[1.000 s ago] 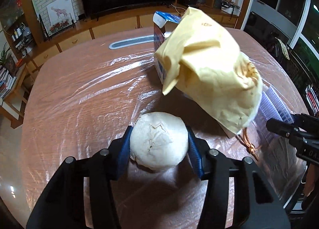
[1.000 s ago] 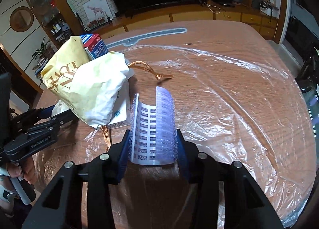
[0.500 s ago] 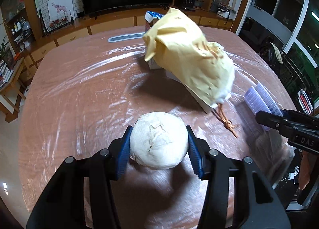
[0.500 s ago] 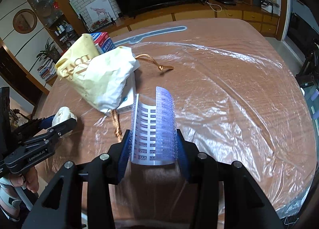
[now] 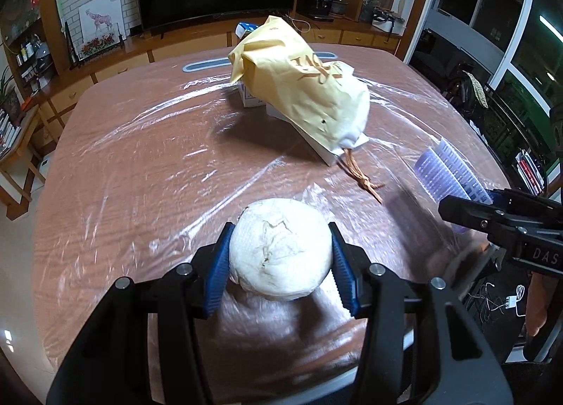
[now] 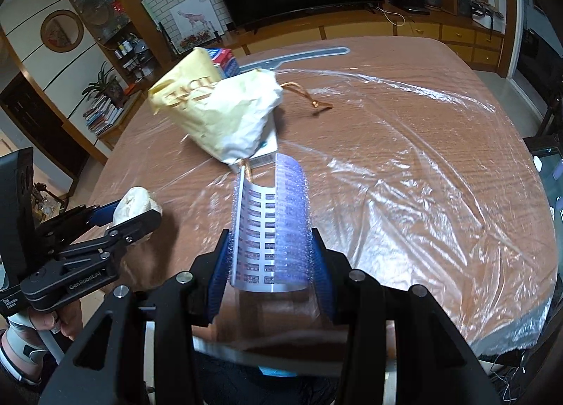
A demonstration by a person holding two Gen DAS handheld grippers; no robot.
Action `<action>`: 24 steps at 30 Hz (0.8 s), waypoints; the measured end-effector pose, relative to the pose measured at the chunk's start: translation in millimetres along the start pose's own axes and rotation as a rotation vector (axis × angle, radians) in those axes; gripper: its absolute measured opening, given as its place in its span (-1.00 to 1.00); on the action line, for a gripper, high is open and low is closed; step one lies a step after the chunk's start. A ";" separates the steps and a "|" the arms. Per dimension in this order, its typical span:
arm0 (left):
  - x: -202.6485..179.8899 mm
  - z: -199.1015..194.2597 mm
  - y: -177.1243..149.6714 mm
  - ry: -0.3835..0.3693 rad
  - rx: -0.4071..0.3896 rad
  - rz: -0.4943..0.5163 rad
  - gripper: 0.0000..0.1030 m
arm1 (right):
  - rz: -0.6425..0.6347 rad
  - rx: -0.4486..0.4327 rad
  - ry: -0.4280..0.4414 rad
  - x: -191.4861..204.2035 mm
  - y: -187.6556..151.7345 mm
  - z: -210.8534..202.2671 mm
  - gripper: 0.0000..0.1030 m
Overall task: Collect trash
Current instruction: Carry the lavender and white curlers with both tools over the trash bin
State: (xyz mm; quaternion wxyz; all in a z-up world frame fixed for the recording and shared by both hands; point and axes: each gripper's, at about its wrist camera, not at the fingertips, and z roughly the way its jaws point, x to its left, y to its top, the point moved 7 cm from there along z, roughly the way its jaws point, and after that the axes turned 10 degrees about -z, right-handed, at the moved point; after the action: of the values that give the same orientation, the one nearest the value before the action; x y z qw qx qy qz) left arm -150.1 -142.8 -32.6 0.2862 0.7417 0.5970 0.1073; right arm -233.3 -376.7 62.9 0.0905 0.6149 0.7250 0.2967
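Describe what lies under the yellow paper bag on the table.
The yellow paper bag lies over a white box, and a blue-topped carton pokes out behind. How the two meet, and anything inside the bag, is covered.

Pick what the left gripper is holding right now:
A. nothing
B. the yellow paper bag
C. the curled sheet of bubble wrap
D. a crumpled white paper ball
D: the left gripper has both blue pads pressed against the crumpled white paper ball, held above the table.

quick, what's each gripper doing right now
Left gripper: shut on the white paper ball.
Right gripper: shut on the curled blister sheet.
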 end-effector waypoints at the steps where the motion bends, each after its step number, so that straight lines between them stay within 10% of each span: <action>1: -0.5 -2.1 -2.2 -0.001 0.000 0.001 0.02 | -0.004 -0.001 0.005 3.4 -2.2 -2.5 -0.18; 24: -8.0 -43.0 -55.0 -0.056 0.017 0.064 0.02 | -0.068 0.021 0.016 38.8 -51.6 -34.1 -0.18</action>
State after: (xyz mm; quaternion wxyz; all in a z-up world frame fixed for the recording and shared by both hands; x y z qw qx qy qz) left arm -219.1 -130.8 -26.5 0.2928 0.7656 0.5656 0.0907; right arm -302.3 -354.5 71.5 0.0884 0.5883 0.7493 0.2910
